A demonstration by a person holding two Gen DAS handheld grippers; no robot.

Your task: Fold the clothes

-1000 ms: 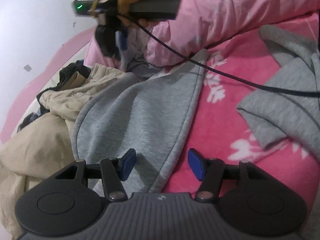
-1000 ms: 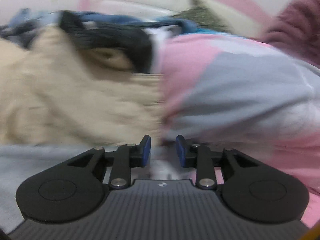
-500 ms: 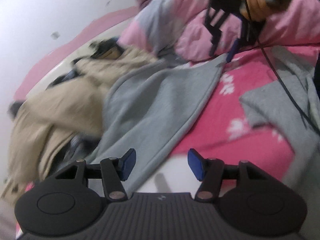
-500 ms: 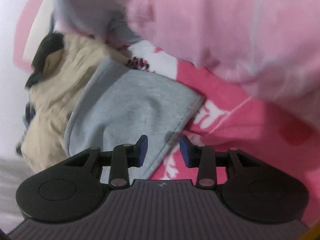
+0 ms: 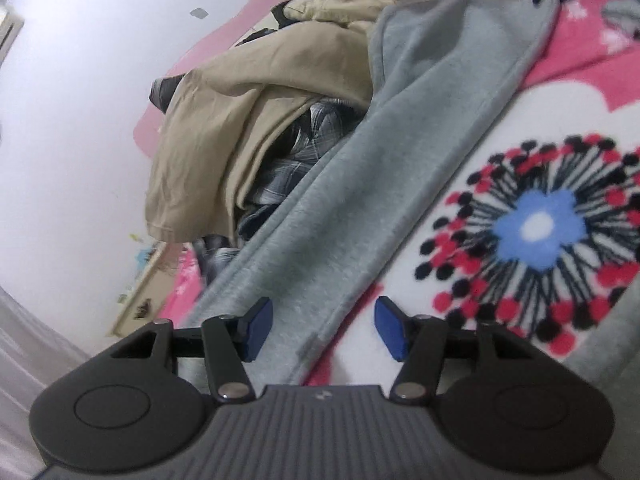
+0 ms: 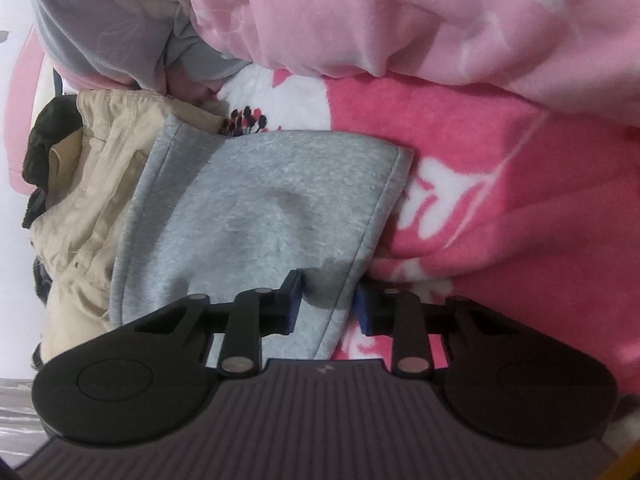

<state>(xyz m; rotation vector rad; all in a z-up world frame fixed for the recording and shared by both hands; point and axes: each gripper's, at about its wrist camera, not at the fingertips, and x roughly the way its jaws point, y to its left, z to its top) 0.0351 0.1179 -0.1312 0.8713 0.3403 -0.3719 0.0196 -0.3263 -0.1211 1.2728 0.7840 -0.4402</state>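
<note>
Your right claw [image 6: 326,304] was down on the far end of the grey garment [image 6: 260,216], w/ the hemmed edge sitting between the blue pads [image 6: 294,300]. The jaws had just been closing, but you hadn't clamped yet: there was still daylight beside the cloth, so call it released, not grasping. Your left claw [image 5: 320,326] was at the near end of the same grey garment [image 5: 360,208], jaws standing apart and just narrowing a bit, w/ the near edge of the fabric lying below and between them, nothing pinched there either. The garment itself lay stretched long across the pink floral blanket [image 5: 560,220] on the bed, one side riding up onto the heap of beige clothes [image 5: 240,120] and a checked shirt [image 5: 288,168] underneath. A pink duvet [image 6: 440,12] was bunched just beyond the far end. Handling-wise, I'd judge this as thick fleecy knit: soft, limp, no stiffness at all, light enough but draggy on that fuzzy blanket, so it'd sag and fold on itself the moment you lifted. Not slippery, not fragile. Best hold looked like the stitched hem at each end, near the corner, where the doubled fabric gives the pads something to bite. Watch the side lying over the beige pile, since it could snag and pull those clothes along.
</note>
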